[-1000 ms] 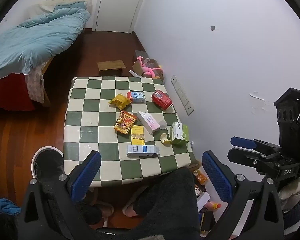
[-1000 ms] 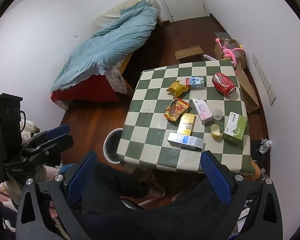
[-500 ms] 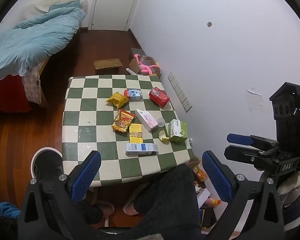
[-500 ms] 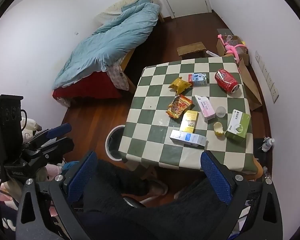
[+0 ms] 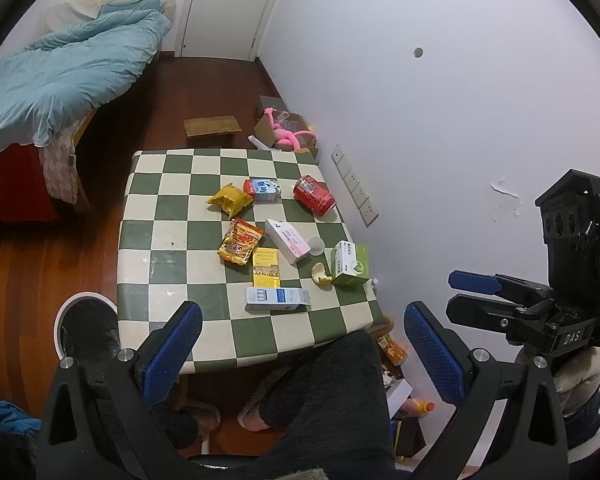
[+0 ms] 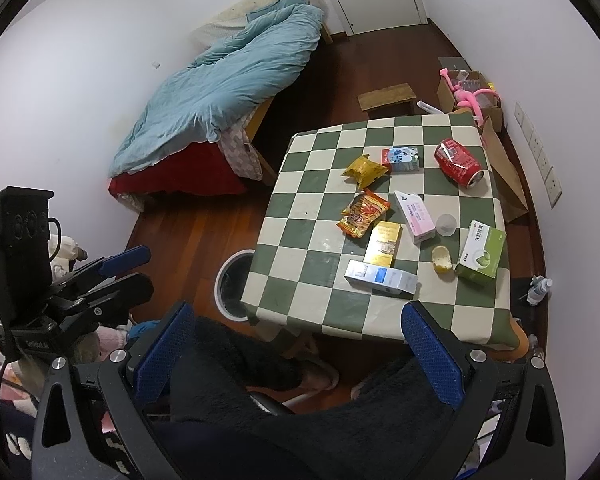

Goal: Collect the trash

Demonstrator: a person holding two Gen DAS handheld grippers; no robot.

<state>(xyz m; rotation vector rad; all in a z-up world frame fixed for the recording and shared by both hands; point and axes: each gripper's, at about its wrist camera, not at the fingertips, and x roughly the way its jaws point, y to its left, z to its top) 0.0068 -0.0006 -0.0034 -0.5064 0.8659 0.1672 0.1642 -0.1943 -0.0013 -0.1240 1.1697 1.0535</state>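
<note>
- We see both views evenly and fairly brightly lit by soft indoor light from overhead; no lamp is in view.
- The white wall (image 5: 440, 128) shows no glare, and the red can (image 6: 458, 157) carries only a small sheen.
- Shadows are soft, and darkest under the checkered table (image 5: 172, 240) and beside the bed (image 6: 228, 92).
- Fisheye distortion bends straight lines strongly near the edges, and black vignette fills the corners.
- Focus is sharp at centre; small print on the boxes stays unreadable.

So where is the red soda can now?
The red soda can lies on its side at the checked table's far right corner, right of the small blue-white milk carton.
</note>
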